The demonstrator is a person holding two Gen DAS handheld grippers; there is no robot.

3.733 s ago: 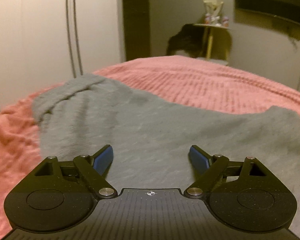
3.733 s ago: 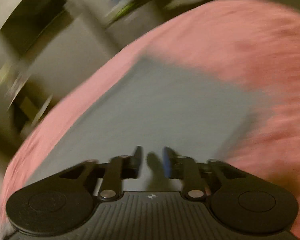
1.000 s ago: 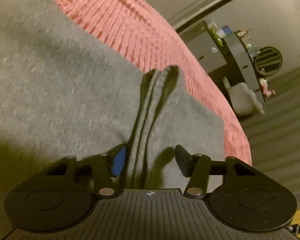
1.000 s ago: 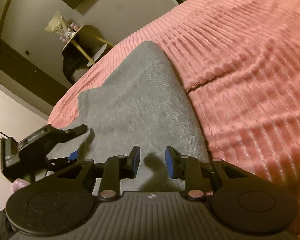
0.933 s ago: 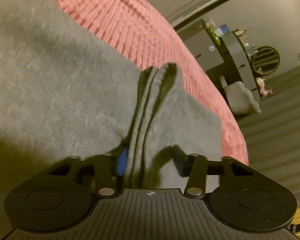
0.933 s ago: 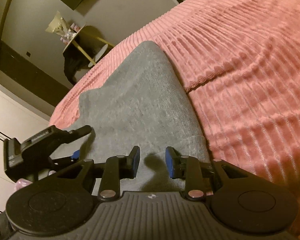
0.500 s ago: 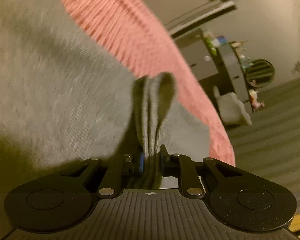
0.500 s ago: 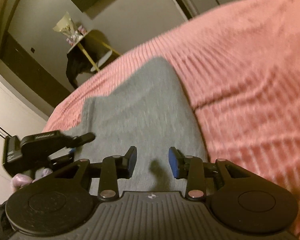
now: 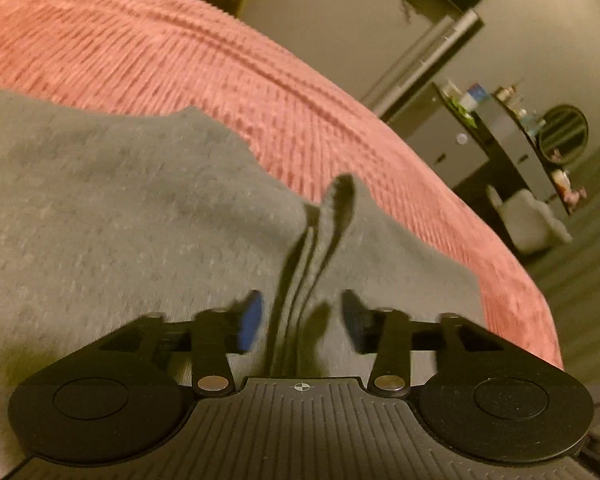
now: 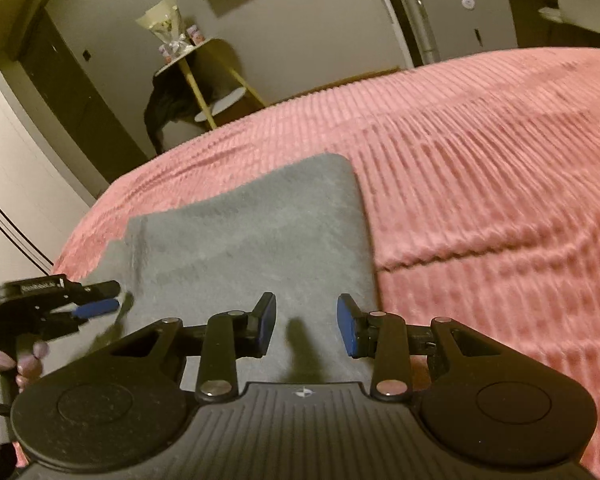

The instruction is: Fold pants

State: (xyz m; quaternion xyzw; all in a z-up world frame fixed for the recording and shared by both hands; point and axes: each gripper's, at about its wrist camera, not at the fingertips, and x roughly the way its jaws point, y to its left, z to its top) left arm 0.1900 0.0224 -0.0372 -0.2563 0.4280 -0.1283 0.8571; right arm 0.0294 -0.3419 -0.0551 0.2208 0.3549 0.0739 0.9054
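On the pink ribbed bedspread the grey pants lie flat, both tools spread and empty: centre your left tool on the raised cuff ridge, right tool low over the hem.

A bed covered with a ribbed pink bedspread carries a pair of grey pants, folded and lying flat on it, with one raised fold of cloth near the edge.
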